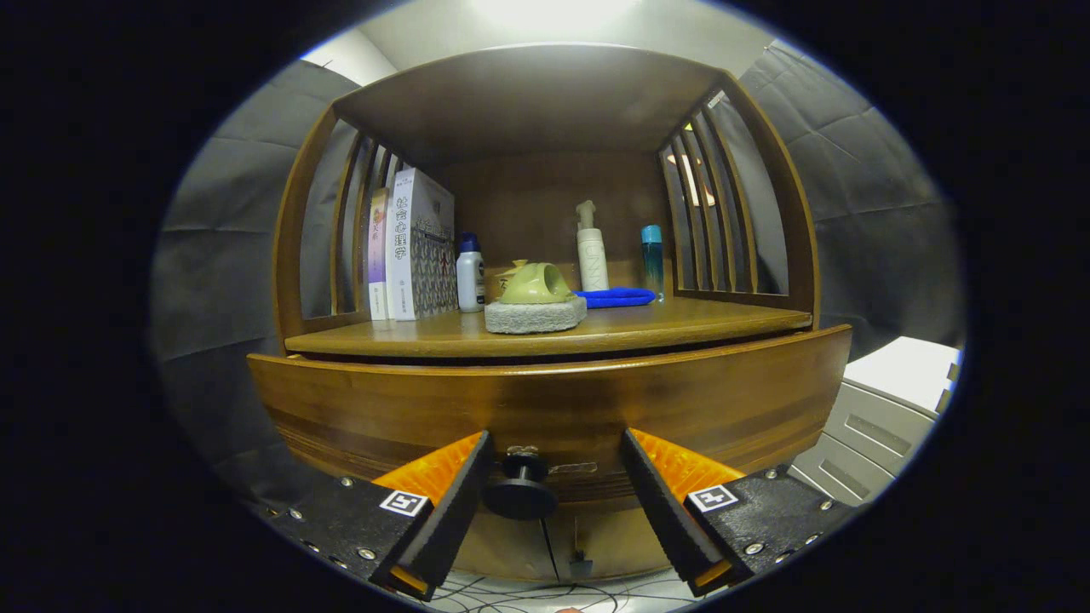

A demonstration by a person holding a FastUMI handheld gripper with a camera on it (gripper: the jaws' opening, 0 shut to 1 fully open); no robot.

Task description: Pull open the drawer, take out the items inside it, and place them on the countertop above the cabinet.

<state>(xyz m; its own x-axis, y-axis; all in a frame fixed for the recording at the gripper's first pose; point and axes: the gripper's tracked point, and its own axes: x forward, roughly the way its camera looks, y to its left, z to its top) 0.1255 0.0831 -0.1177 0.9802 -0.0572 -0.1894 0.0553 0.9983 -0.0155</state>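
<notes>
At the bottom of the frame the hand-held gripper (553, 498) is spread wide, its two fingers (451, 502) angled outward with a clear gap on each side of the small round black drawer knob (521, 492) that sits between them. Neither finger touches the knob; the left one looks closer to it than the right.

The knob is mounted low on the curved brown wooden drawer front (553, 409), which fills the middle band of the frame. A dark slit runs between its upper edge and the tabletop, so the drawer may be pulled out slightly, though the fisheye bend makes that hard to judge; its contents are hidden.

Just above, the polished brown wooden tabletop (681, 322) carries a flat grey stone-like block (535, 316) at its front centre, with a pale green ceramic piece (536, 285) lying on top. Behind that to the right lies a blue folded cloth (615, 296). Toward the left stand upright books (409, 247) and, beside them, a white bottle with a dark blue cap (469, 272). Farther back stand a tall white pump bottle (592, 251) and a slim teal bottle (651, 255). Slatted wooden sides (715, 204) and a wooden top enclose this shelf space.

At the lower right of the frame, beside the cabinet, stands a pale grey drawer unit (886, 417).
</notes>
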